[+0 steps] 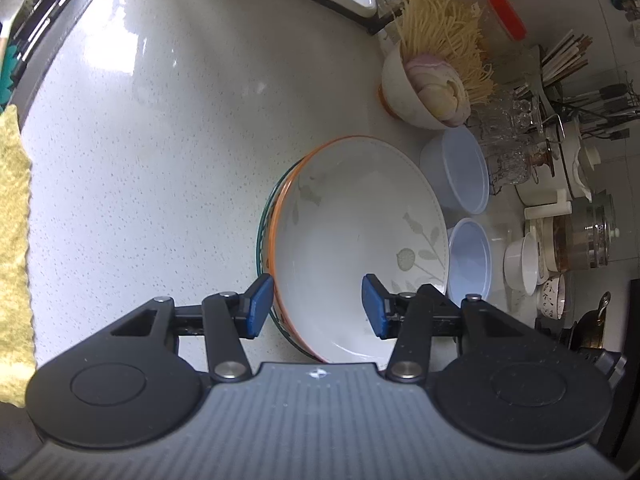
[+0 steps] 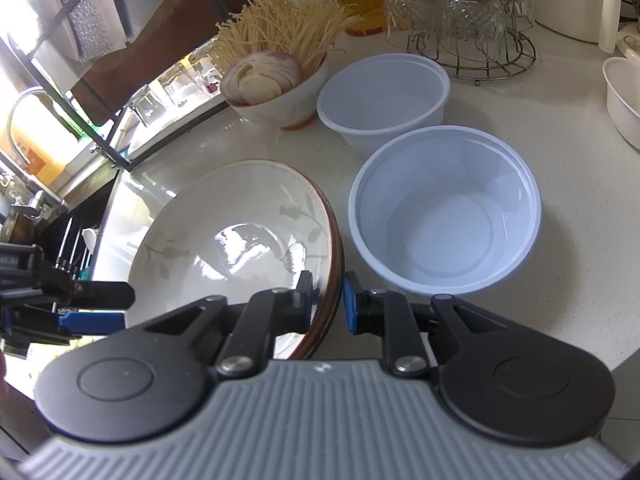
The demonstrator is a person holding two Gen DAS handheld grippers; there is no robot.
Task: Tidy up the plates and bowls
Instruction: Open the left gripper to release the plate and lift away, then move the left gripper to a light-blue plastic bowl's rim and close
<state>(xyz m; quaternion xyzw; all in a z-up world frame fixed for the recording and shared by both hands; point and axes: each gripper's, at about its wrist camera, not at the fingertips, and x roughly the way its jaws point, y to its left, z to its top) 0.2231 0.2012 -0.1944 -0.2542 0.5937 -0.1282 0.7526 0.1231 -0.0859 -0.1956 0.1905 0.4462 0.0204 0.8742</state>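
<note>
The speckled white countertop spreads ahead of both grippers, and on it, straddled by them, sits the stack: a large leaf-patterned bowl with an orange rim, nested on what looks like a green-rimmed plate beneath. The left gripper stands with its jaws wide, the near rim running between them, one blue pad outside the wall and the other over the bowl's inside, neither touching. The right gripper is drawn narrow about the opposite rim, its pads just beside or on the edge (contact cannot be told for certain). Done well, this step probably calls for the left jaws to close squarely on the rim before any lift, so the stack rises level from both sides. Beyond the right jaws, the nearer plastic bowl and farther plastic bowl wait, well clear of a slow lift.
</note>
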